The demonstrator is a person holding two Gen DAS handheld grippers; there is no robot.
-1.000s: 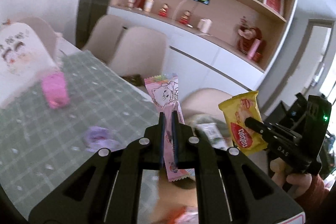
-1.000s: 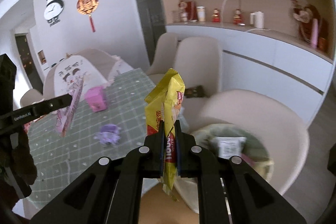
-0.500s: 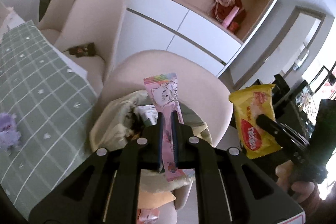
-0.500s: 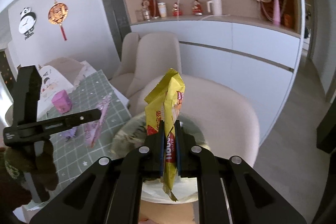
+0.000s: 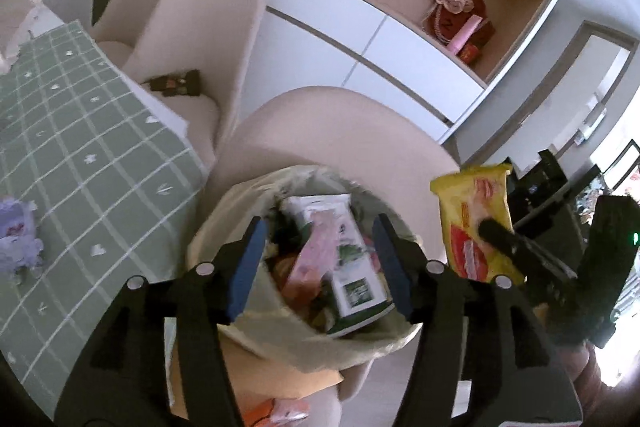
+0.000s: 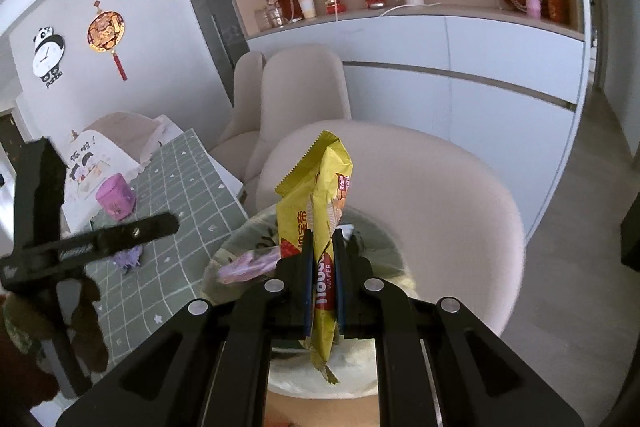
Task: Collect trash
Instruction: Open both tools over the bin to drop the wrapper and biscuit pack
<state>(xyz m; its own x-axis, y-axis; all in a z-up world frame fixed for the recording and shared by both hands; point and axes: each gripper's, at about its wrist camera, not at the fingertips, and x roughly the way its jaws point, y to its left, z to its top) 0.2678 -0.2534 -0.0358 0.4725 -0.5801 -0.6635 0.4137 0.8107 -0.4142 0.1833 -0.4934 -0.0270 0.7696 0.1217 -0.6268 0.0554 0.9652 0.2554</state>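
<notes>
My left gripper (image 5: 320,255) is open and empty above a lined trash bin (image 5: 212,227) that stands on a beige chair. The pink wrapper (image 5: 316,251) lies loose in the bin on a white and green package (image 5: 352,283); it also shows in the right wrist view (image 6: 248,265). My right gripper (image 6: 322,287) is shut on a yellow wafer wrapper (image 6: 320,211), held upright over the near side of the bin (image 6: 224,255). In the left wrist view that wrapper (image 5: 472,223) is to the right of the bin.
A green checked table (image 5: 80,155) lies to the left with a crumpled purple wrapper (image 5: 18,239) and a pink tin (image 6: 114,195). Beige chairs (image 5: 200,27) stand behind. A dark item (image 5: 176,83) rests on one chair seat. Cabinets and shelves line the far wall.
My left gripper has opened and let go of the pink wrapper, which dropped into the bin. Both grippers moved closer over the bin; the right still grips the yellow wrapper.
</notes>
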